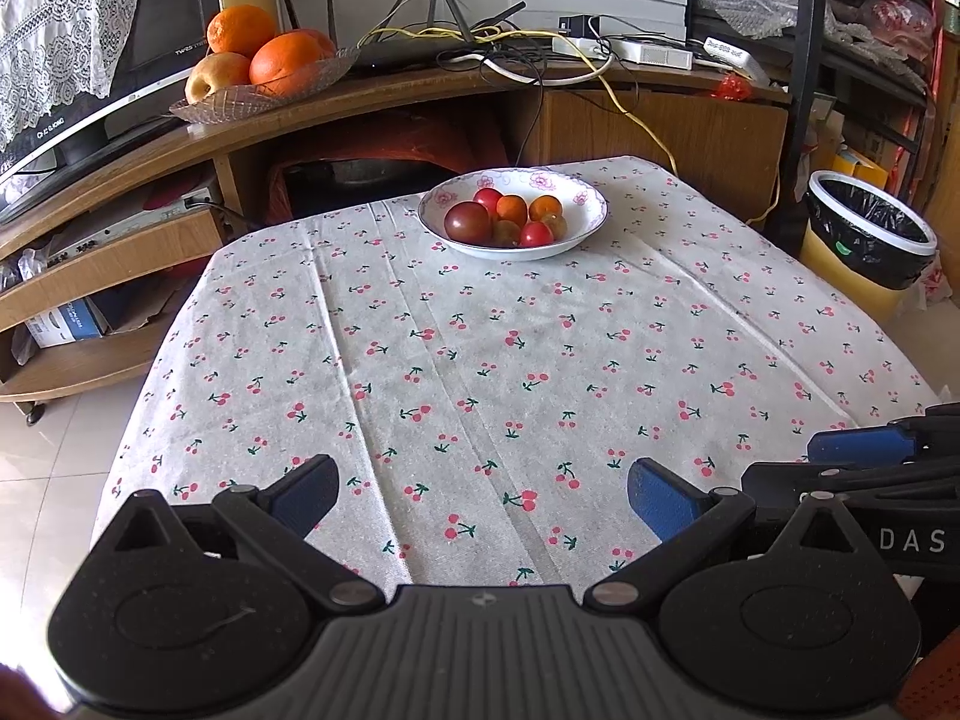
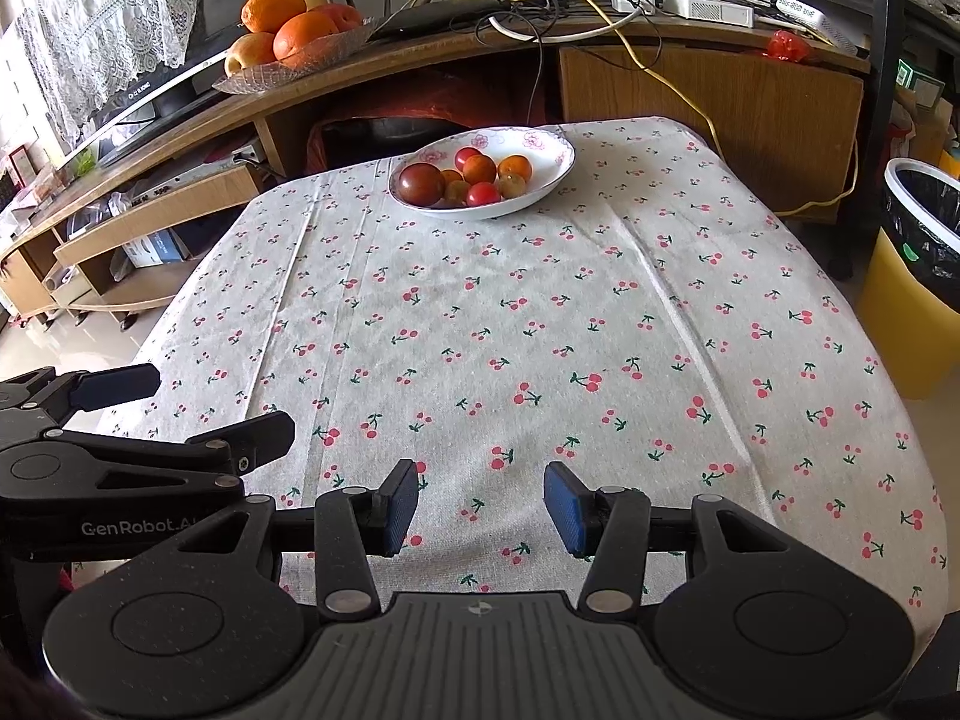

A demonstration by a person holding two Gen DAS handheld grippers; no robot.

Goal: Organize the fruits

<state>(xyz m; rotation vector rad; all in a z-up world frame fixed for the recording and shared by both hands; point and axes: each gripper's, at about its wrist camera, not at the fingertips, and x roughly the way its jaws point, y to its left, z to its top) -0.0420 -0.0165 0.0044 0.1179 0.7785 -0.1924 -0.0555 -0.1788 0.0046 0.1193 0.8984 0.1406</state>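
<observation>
Tomatoes (image 2: 474, 177) heaped in white bowl (image 2: 555, 165) lie well ahead of both grippers. Right gripper (image 2: 480, 507) empty, moderately parted; left gripper (image 1: 483, 495) empty, wide; neither clearly nearer.

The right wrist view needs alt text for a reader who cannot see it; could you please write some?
A white bowl of small tomatoes sits at the far end of a table under a cherry-print cloth. The open right gripper hovers at the near edge, the left gripper beside it.
</observation>
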